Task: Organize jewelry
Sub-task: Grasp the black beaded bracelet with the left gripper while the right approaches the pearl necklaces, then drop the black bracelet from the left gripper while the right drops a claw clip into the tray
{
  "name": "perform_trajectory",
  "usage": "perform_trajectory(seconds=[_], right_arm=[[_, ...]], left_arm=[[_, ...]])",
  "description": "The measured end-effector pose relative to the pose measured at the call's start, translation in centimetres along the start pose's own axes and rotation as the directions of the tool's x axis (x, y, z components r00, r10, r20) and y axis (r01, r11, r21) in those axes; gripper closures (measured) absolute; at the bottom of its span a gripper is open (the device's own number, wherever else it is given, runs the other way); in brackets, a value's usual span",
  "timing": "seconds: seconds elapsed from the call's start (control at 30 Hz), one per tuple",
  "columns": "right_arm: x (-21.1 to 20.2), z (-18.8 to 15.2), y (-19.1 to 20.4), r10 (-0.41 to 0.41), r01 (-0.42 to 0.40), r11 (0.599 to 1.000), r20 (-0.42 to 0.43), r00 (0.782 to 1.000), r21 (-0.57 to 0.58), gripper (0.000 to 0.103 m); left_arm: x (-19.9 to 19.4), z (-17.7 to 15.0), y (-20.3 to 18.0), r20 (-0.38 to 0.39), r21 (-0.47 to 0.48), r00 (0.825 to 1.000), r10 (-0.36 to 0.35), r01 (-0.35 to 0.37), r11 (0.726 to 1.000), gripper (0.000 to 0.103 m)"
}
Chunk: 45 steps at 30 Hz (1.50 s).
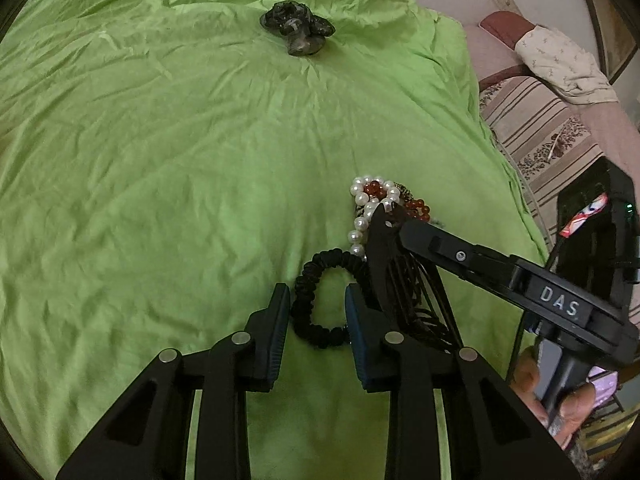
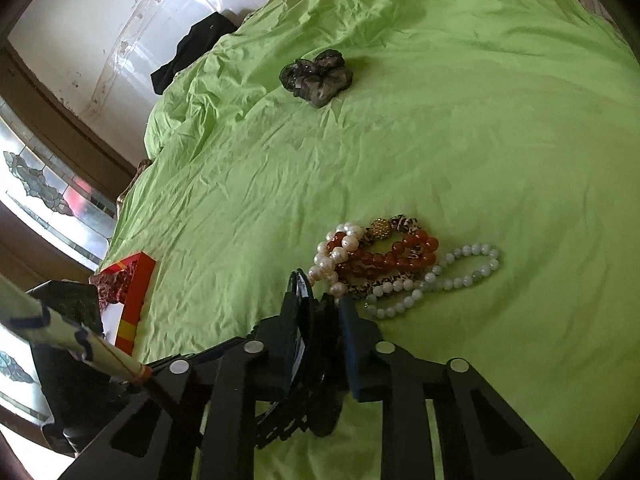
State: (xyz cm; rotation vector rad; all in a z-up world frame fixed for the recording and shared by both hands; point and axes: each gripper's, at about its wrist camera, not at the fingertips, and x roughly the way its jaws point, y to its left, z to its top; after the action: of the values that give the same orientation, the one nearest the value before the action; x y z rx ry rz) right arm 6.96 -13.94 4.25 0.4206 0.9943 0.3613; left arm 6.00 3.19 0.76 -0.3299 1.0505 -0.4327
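The left gripper had its fingers apart around a black scrunchie on the green bedsheet. The right gripper had its fingers clamped on a black hair clip beside the bead necklaces.

The right gripper covers pt of the pearl strand & the red beads in the left wrist view; black scrunchie runs behind the left gripper's fingers; the hand is cut off at frame edge; in the right wrist view, something dark sits btwn the jaws, can't tell what; red box partly hidden.
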Motion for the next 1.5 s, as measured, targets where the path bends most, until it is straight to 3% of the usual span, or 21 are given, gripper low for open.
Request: perform_trajectory(seconds=[0.03, 0.13, 0.27, 0.43, 0.57, 0.73, 1.07, 1.23, 1.5], right_arm=[[-0.1, 0.0, 0.1, 0.0, 0.0, 1.0, 0.002, 1.0, -0.003, 0.09], [-0.6, -0.1, 0.7, -0.002, 0.003, 1.0, 0.012, 1.0, -0.018, 0.094], [-2.1, -0.5, 2.1, -0.002, 0.004, 0.999, 0.042, 0.999, -0.05, 0.094], [-4.2, -1.1, 3.6, -0.004, 0.012, 0.995, 0.088, 0.996, -0.094, 0.097], [-5.5, -1.7, 4.8, -0.013, 0.029, 0.991, 0.121, 0.993, -0.129, 0.099], [-6.3, -2.2, 6.3, -0.033, 0.059, 0.983, 0.148, 0.988, -0.175, 0.099], [-6.0, -4.2, 12.2, -0.061, 0.114, 0.941, 0.172, 0.983, -0.319, 0.099], [-5.3, -4.3, 15.1, -0.012, 0.06, 0.94, 0.145, 0.989, -0.336, 0.099], [-3.1, -3.8, 22.0, 0.059, -0.021, 0.925, 0.088, 0.994, -0.38, 0.099]], left_arm=[[0.2, -0.1, -0.2, 0.005, 0.004, 1.0, 0.012, -0.012, 1.0, 0.076], [0.6, -0.4, -1.0, -0.014, 0.042, 0.999, 0.05, -0.049, 0.998, 0.097], [-1.4, -0.6, -1.8, 0.012, 0.057, 0.998, 0.058, -0.059, 0.997, 0.097], [-7.2, -0.1, -2.6, 0.128, 0.068, 0.991, 0.045, -0.054, 0.996, 0.097], [-11.9, 0.1, -2.4, 0.213, 0.075, 0.977, 0.026, -0.043, 0.996, 0.097], [-16.2, -0.1, -1.1, 0.31, 0.076, 0.948, 0.078, -0.107, 0.991, 0.097], [-22.7, 0.3, 6.6, 0.405, -0.072, 0.885, 0.231, -0.221, 0.973, 0.097], [-25.9, -0.1, 11.9, 0.421, -0.184, 0.858, 0.296, -0.239, 0.953, 0.097], [-30.3, -1.1, 19.3, 0.41, -0.35, 0.819, 0.4, -0.264, 0.899, 0.097]])
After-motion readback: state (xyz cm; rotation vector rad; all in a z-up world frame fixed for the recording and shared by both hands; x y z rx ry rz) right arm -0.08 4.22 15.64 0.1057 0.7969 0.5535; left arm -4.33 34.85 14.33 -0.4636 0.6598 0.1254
